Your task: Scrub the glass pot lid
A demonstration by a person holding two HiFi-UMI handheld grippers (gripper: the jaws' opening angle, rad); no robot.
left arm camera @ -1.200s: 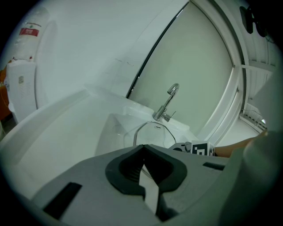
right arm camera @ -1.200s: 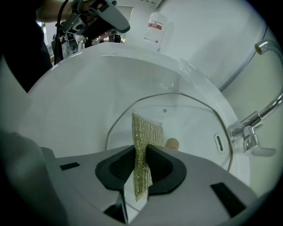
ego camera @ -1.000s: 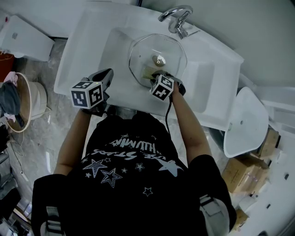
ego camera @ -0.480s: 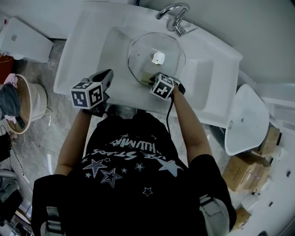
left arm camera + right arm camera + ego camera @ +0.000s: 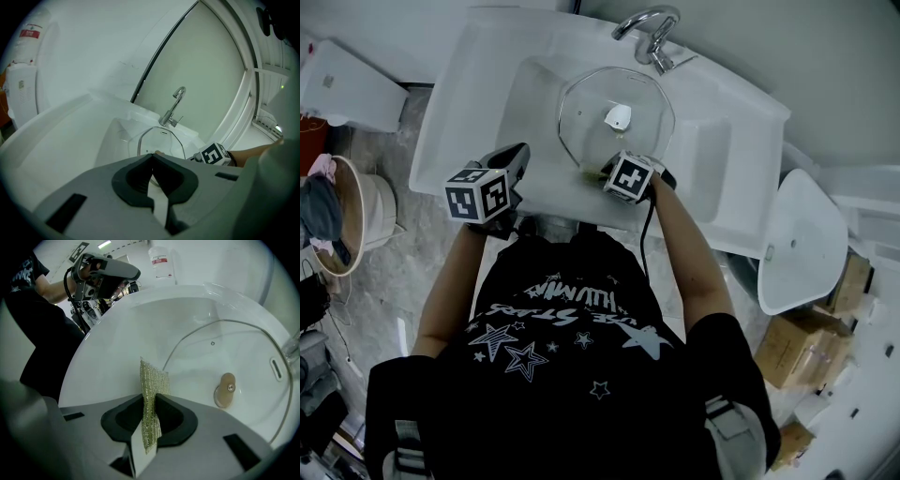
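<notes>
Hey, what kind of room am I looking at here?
Probably a washroom or utility corner: a white ceramic washbasin with a curved chrome tap, a second white basin beside it, and cardboard boxes on the floor.

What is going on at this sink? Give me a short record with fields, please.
Place: white sink with a faucet at the back
Lid: glass pot lid lies in the basin
Right gripper: jaws shut on a gold scouring pad, by the lid's near rim
Left gripper: jaws shut, empty, at the sink's front edge
</notes>
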